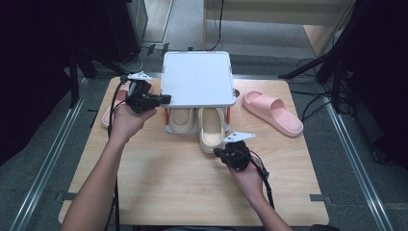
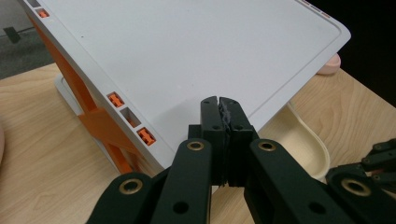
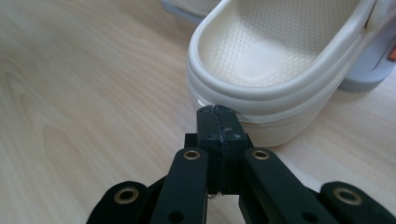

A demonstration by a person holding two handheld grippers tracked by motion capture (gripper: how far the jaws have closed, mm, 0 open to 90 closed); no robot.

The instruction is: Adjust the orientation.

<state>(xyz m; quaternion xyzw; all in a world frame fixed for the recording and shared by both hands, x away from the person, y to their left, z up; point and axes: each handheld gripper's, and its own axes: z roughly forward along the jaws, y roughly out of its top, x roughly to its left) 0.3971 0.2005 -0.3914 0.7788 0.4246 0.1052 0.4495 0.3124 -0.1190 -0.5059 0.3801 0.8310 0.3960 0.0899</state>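
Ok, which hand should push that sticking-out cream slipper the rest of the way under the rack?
Right, probably. The right tool, shut, sits at the heel of the cream slipper. The left tool, also shut, is up at the rack top's edge.

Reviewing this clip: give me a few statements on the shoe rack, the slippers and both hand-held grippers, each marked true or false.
1. The right hand-held gripper is shut, its tip at the heel of a cream slipper. True.
2. Both cream slippers sit fully under the white shoe rack. False: the right one sticks out in front.
3. A pink slipper lies on the table right of the rack. True.
4. The left hand-held gripper holds a pink slipper. False: its jaws are shut on nothing, at the rack's top shelf.
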